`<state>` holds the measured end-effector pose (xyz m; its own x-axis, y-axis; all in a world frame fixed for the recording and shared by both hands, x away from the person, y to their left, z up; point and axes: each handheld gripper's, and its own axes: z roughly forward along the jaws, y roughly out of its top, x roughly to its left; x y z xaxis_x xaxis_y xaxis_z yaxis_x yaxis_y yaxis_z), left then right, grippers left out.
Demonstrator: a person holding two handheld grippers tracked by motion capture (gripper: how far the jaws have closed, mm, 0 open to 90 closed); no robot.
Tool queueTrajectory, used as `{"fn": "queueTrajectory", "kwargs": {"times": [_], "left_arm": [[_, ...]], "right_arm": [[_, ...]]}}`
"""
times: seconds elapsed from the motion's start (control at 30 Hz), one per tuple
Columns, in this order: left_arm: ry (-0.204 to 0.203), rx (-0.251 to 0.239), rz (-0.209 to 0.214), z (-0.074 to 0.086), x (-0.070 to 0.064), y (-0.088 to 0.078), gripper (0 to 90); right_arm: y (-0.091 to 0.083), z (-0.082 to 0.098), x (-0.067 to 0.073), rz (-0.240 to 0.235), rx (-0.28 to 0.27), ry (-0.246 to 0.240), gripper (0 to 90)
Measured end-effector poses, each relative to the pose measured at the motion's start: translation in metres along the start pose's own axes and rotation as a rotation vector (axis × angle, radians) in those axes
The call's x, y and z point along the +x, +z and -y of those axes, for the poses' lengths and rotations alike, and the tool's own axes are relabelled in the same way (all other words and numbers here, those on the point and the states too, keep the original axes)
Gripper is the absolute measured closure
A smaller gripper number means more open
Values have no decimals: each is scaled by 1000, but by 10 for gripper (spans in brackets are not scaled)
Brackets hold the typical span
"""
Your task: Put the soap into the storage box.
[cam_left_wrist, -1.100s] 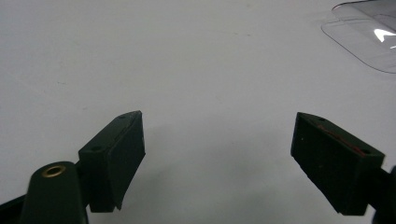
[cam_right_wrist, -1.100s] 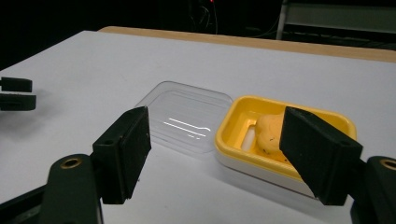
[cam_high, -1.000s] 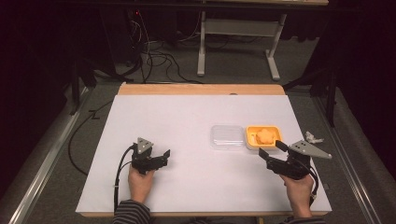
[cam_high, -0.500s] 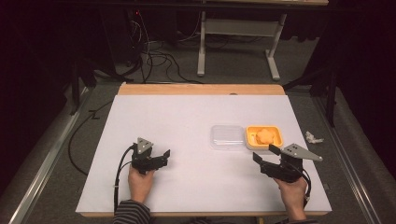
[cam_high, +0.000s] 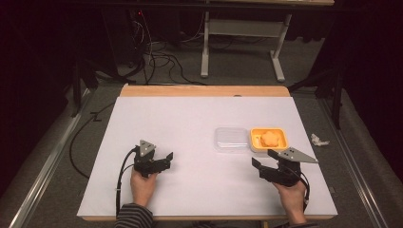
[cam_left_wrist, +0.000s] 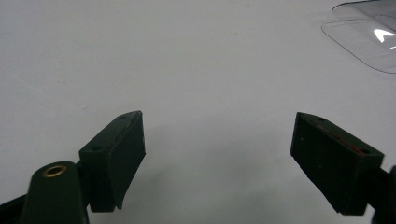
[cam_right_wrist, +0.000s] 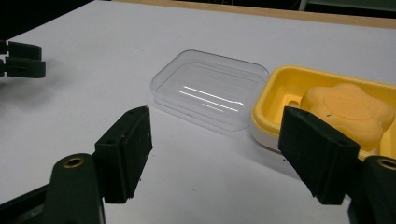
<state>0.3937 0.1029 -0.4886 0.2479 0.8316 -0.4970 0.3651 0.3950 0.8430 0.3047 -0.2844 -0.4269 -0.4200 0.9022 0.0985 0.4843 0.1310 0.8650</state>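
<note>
right gripper (cam_high: 264, 164), fingers parted and empty, nears the clear lid (cam_right_wrist: 210, 88) beside the yellow soap dish (cam_right_wrist: 280, 93); next, line up on the lid's rim.

Glossy clear plastic lid (cam_right_wrist: 210, 93) — matt yellow plastic dish (cam_right_wrist: 280, 93).

Ahead of my left gripper (cam_high: 164, 158) the white table (cam_high: 190, 118) lies bare. Just ahead of my right gripper (cam_high: 263, 161) the clear lid (cam_right_wrist: 210, 88) and yellow dish (cam_right_wrist: 280, 86), side by side, block the way.
</note>
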Motion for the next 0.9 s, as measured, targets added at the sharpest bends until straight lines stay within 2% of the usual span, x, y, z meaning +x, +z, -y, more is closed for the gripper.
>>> {"fn": "queueTrajectory", "kwargs": {"times": [0.43, 0.9], "left_arm": [[-3, -3, 2, 0, 0, 0, 184], [-5, -2, 0, 0, 0, 0, 183]], "right_arm": [[17, 6, 0, 29, 47, -5, 272], [37, 14, 2, 73, 128, -44, 280]]}}
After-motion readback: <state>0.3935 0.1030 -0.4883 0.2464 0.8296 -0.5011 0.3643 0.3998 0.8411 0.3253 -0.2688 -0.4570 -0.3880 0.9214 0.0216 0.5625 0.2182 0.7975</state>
